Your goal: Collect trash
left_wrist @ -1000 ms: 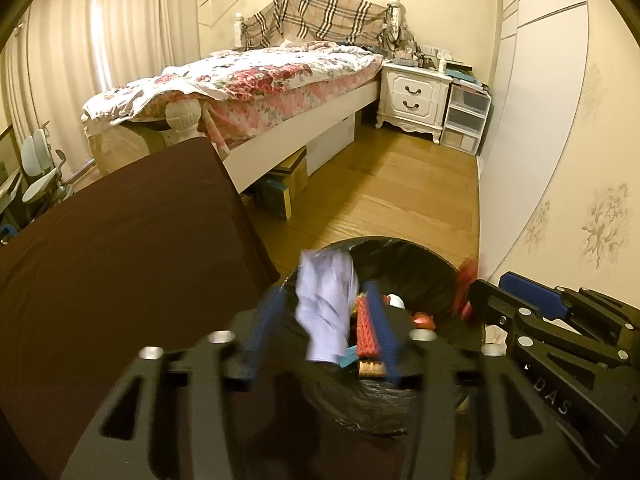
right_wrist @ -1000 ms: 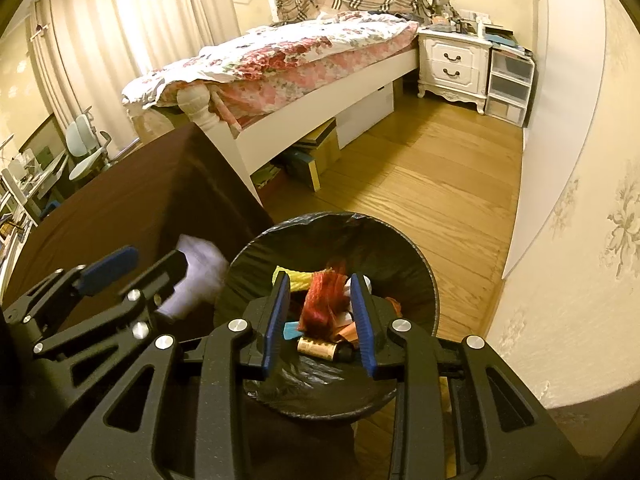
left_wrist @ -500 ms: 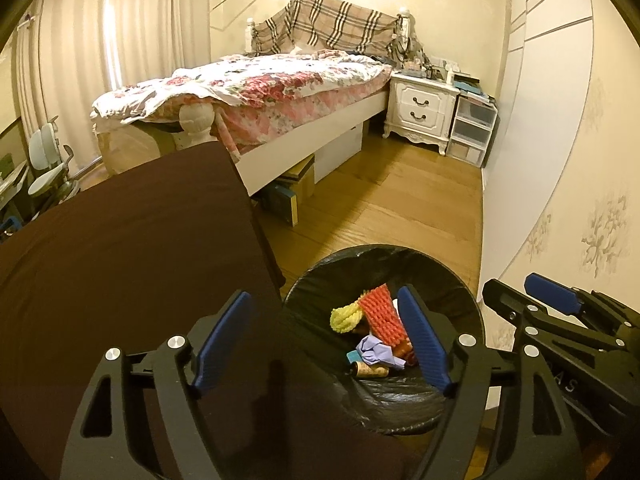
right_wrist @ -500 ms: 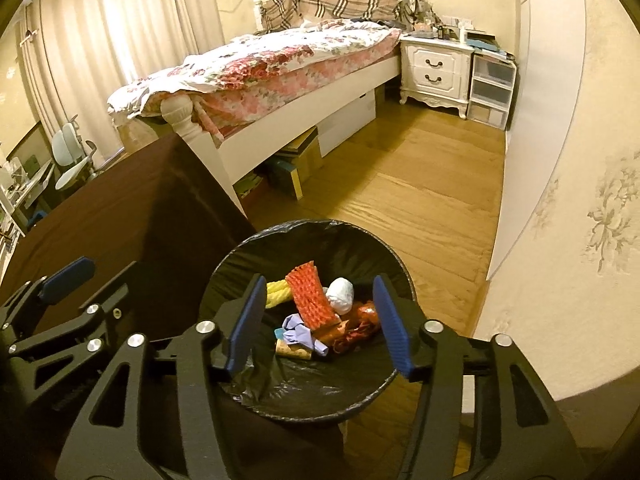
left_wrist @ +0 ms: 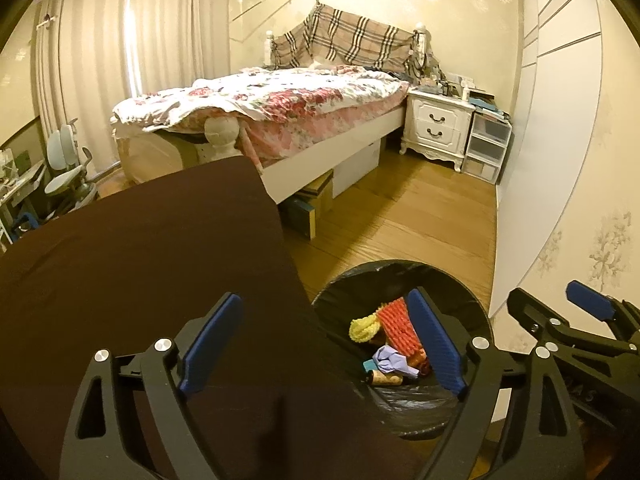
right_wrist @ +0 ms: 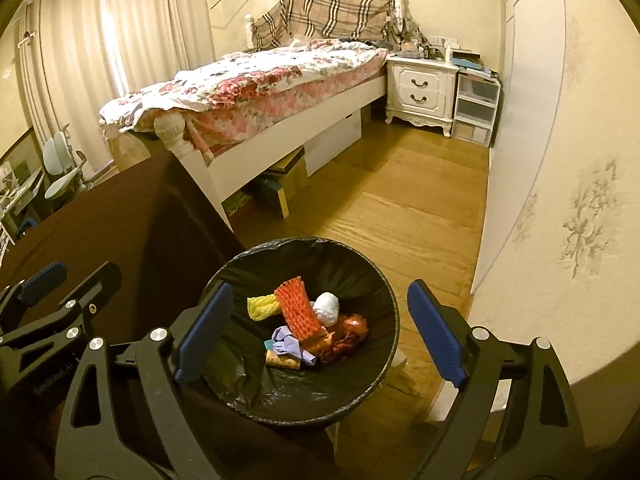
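Observation:
A round bin lined with a black bag (right_wrist: 360, 280) (left_wrist: 460, 284) stands on the wood floor beside the brown-covered table (left_wrist: 140, 248). Inside lie an orange foam net (right_wrist: 298, 308) (left_wrist: 400, 330), a yellow foam net (right_wrist: 262, 307) (left_wrist: 362, 328), a lilac crumpled wrapper (right_wrist: 288, 340) (left_wrist: 390, 360), a white wad (right_wrist: 327, 307), a red mesh piece (right_wrist: 346, 334) and a cork-like piece (right_wrist: 282, 360). My right gripper (right_wrist: 318, 336) hangs over the bin, its jaws opening, nothing between them. My left gripper (left_wrist: 324, 346) straddles the table edge and bin rim, jaws opening, empty.
A bed with a floral quilt (left_wrist: 280, 100) stands beyond, with boxes (left_wrist: 316, 196) under it. A white nightstand (left_wrist: 438, 128) and plastic drawers (left_wrist: 486, 148) sit by the far wall. A white wall panel (left_wrist: 548, 160) runs close on the right. Office chair (left_wrist: 64, 168) at far left.
The lilac wrapper dropped from my left gripper and the red mesh from my right gripper into the bin. Both pairs of jaws spread wide. The left gripper drew back a little.

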Tool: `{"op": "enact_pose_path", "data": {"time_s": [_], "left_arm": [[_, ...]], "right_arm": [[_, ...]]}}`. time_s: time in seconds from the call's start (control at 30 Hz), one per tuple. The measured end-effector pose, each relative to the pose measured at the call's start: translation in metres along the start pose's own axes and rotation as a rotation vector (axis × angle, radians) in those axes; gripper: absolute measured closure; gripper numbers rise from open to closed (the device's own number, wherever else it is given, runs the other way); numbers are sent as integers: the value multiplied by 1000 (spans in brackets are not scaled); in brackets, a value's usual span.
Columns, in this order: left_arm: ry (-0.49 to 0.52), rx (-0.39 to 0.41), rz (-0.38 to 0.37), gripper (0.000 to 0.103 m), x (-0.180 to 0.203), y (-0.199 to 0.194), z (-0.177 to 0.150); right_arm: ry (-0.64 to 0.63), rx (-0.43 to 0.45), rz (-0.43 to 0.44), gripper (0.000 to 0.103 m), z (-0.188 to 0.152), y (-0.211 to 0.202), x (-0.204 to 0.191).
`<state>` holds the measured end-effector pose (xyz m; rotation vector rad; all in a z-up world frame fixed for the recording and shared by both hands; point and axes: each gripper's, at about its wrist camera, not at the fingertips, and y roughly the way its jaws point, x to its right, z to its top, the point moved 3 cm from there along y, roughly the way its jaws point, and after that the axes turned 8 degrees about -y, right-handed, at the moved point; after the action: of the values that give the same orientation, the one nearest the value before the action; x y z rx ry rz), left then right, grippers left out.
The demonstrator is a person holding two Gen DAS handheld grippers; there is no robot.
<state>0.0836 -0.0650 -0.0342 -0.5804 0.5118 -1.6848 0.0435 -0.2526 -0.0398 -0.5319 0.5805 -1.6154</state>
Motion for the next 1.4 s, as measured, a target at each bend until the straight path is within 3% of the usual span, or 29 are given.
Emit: {"op": "enact_pose_path", "data": {"time_s": [0.9, 1.4], "left_arm": [[-33, 73, 37, 15, -32, -63, -14], [-41, 75, 39, 15, -36, -66, -19]], "right_arm": [[-45, 77, 9, 15, -11, -59, -32], [-63, 83, 4, 15, -21, -66, -38]]}}
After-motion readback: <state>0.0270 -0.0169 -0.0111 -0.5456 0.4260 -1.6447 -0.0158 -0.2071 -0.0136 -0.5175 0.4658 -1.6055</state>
